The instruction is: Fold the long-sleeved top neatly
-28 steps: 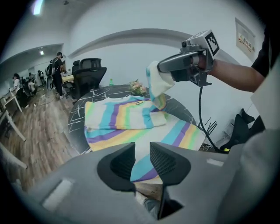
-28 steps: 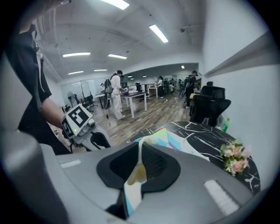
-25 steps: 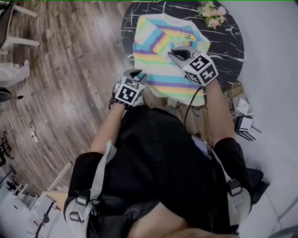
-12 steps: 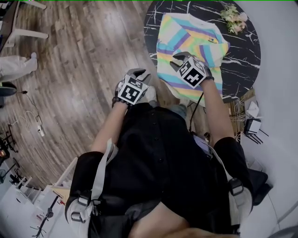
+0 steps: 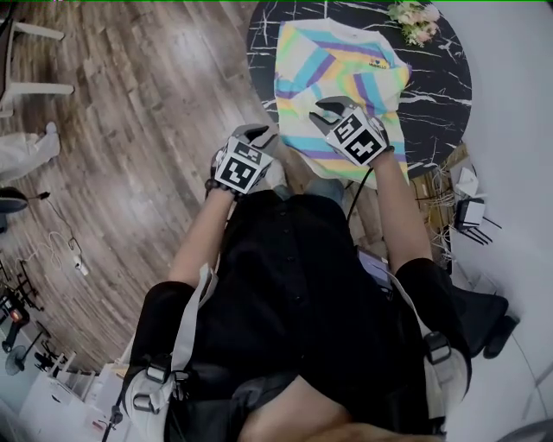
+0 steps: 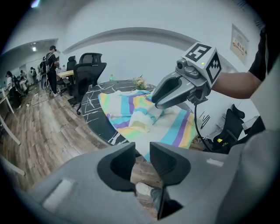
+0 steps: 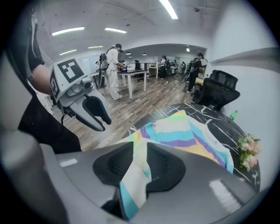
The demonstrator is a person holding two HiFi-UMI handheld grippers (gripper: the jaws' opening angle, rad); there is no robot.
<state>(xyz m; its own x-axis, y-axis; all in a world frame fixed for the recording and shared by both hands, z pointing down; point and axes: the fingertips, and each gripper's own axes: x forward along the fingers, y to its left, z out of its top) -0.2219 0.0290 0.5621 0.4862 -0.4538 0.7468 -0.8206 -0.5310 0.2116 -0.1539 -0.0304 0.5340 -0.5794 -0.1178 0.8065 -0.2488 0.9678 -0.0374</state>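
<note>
Lying lengthwise away, top (image 5: pixel 337 60) hangs loose in just-opened right claw (image 7: pixel 140 153) (left claw (image 6: pixel 141 154) narrow, empty).

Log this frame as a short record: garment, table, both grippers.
garment: striped long-sleeved top, lying on the table
table: round black marble table, flowers at its far edge
left gripper: open, empty, off the table's near edge
right gripper: over the top; jaws have just been opening, fabric between them
</note>
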